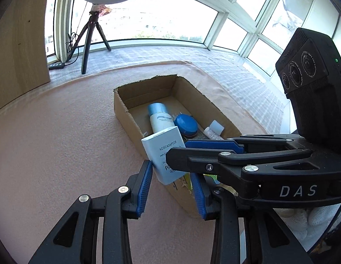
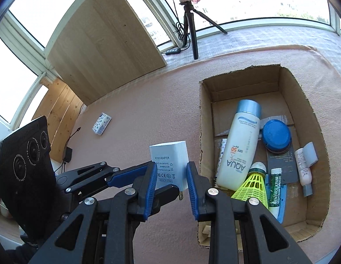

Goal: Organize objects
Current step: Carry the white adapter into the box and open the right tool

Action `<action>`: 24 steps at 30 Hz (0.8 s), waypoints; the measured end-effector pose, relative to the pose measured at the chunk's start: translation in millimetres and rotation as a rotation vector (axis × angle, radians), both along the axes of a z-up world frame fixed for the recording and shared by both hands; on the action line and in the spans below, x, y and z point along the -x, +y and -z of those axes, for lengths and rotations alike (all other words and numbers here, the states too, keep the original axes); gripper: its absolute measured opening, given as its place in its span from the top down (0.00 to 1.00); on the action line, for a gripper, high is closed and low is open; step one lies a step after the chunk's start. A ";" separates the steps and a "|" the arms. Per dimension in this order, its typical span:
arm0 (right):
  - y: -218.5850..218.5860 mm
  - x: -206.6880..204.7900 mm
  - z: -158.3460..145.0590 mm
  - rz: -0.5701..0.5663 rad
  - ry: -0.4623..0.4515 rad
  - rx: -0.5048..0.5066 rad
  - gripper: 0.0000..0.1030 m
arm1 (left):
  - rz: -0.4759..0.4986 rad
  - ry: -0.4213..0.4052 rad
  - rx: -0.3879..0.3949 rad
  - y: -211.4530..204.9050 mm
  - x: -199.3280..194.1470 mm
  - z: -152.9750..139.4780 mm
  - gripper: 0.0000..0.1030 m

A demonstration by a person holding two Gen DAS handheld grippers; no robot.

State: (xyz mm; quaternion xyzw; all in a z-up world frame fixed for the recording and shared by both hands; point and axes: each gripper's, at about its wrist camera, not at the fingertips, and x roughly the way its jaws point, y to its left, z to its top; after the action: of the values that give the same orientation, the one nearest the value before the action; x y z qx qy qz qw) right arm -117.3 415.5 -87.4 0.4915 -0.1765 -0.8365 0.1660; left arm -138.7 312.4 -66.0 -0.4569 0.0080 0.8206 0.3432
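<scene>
Both claws meet on one white AC/DC adapter [image 2: 169, 165], which hangs in the air above the pink tabletop [image 2: 130, 114], just left of the cardboard box [image 2: 311, 110]. The right claw [image 2: 170, 176] is clenched on the adapter, its blue pads [image 2: 151, 182] pressing the two flat faces, with the printed label facing back toward the camera. The left claw [image 1: 171, 184] comes in from the side and pinches the adapter's lower part as well; in its own view the left pad [image 1: 145, 187] touches the white casing, while the right claw's black linkage hides the other pad's contact.

Right of the right claw, the open box holds a white sunscreen bottle [image 2: 240, 145] with a pale blue cap, a round blue jar [image 2: 276, 136] beside it, a small white tube [image 2: 303, 165] against the far wall, a yellow shuttlecock [image 2: 255, 186] and a green lip balm stick [image 2: 275, 189] nearest the claw.

Far beyond the right claw's left finger, a small spotted white pack [image 2: 101, 123] lies alone on the tabletop. Behind it stand a wooden board [image 2: 102, 37] and a tripod [image 2: 191, 22] by the window.
</scene>
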 end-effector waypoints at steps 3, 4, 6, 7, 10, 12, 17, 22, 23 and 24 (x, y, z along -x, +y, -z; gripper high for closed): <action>22.1 1.2 -1.2 0.034 0.004 -0.005 0.76 | 0.031 0.002 0.002 25.3 4.3 1.3 0.63; 29.0 1.6 -1.2 0.043 0.004 -0.007 0.76 | 0.040 0.002 0.003 32.8 6.2 2.2 0.63; 41.9 3.2 0.2 0.062 0.003 -0.009 0.76 | 0.054 -0.001 0.007 46.5 10.6 4.5 0.63; 47.3 4.6 1.2 0.070 0.001 -0.009 0.76 | 0.060 -0.004 0.010 52.2 12.2 6.3 0.63; 61.2 9.2 6.3 0.087 -0.007 -0.011 0.76 | 0.075 -0.013 0.019 67.3 17.1 11.1 0.63; 68.5 12.7 10.5 0.096 -0.016 -0.009 0.76 | 0.082 -0.019 0.024 75.3 20.7 14.9 0.63; 82.2 21.3 19.2 0.105 -0.031 -0.009 0.76 | 0.091 -0.034 0.038 87.6 28.7 22.2 0.63; 87.8 27.6 26.7 0.108 -0.042 -0.006 0.76 | 0.093 -0.046 0.047 91.3 35.6 27.4 0.63; 88.3 28.4 27.6 0.108 -0.043 -0.007 0.76 | 0.093 -0.048 0.047 91.4 36.6 28.1 0.63; 88.9 28.9 28.4 0.108 -0.044 -0.008 0.76 | 0.094 -0.050 0.047 91.7 38.3 29.1 0.63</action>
State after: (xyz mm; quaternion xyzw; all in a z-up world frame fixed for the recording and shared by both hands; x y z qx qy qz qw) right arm -146.2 504.4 -115.8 0.5000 -0.2033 -0.8340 0.1147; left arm -177.0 404.1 -95.1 -0.4844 0.0402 0.7915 0.3704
